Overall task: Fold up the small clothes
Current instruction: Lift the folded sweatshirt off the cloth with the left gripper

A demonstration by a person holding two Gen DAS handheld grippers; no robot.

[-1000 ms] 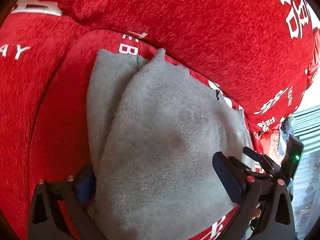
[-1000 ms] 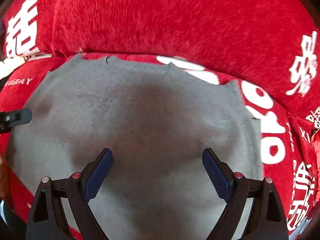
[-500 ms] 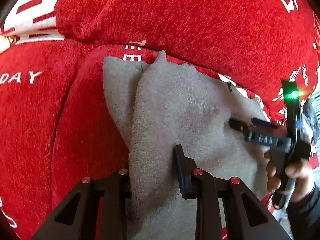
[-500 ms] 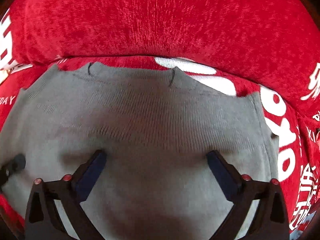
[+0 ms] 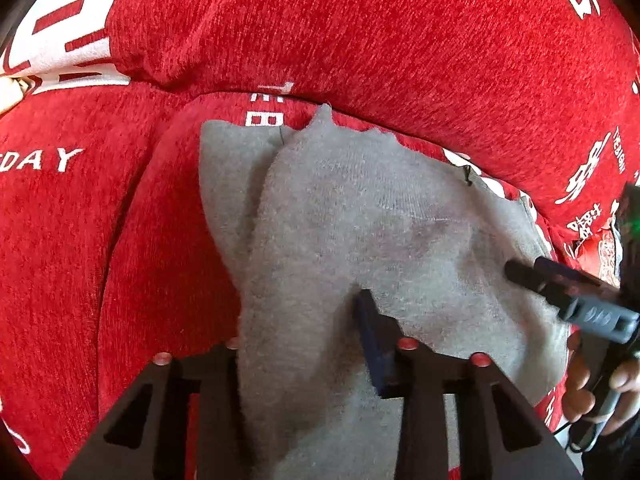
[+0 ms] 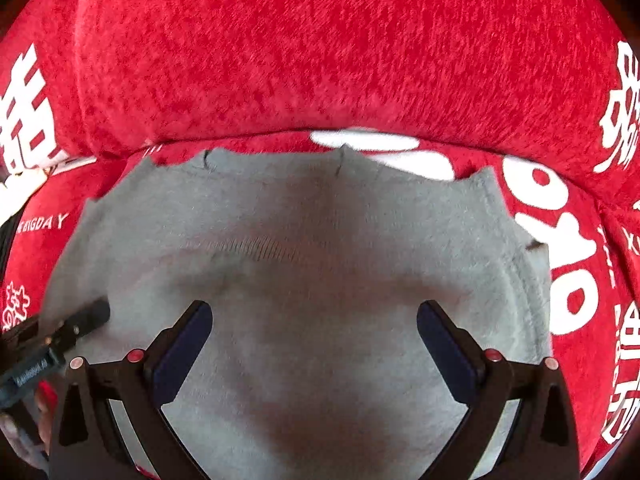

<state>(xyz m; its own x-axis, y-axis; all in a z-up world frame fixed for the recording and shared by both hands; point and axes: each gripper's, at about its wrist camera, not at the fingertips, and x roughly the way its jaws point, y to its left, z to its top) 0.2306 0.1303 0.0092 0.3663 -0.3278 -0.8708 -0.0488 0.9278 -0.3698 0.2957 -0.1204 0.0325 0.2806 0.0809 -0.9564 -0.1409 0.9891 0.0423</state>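
Note:
A small grey knit garment [image 5: 360,220] lies on a red sofa seat [image 5: 152,264]. In the left wrist view my left gripper [image 5: 300,332] is shut on a bunched fold at the garment's near edge; cloth hides most of its left finger. The right gripper [image 5: 560,292] reaches in from the right over the cloth, held by a hand. In the right wrist view the grey garment [image 6: 320,248] spreads wide below my right gripper [image 6: 314,332], which is open above it with nothing between its fingers. The left gripper's tip [image 6: 84,320] touches the cloth's left edge.
The red sofa backrest [image 6: 320,48] with white lettering rises right behind the garment. Red seat fabric [image 6: 576,264] with white print lies to the right of the cloth. A seam between seat cushions [image 5: 120,216] runs left of the garment.
My left gripper has closed on the near edge of the grey garment and bunched it into a fold. The right gripper stays open and has drawn back slightly over the cloth.

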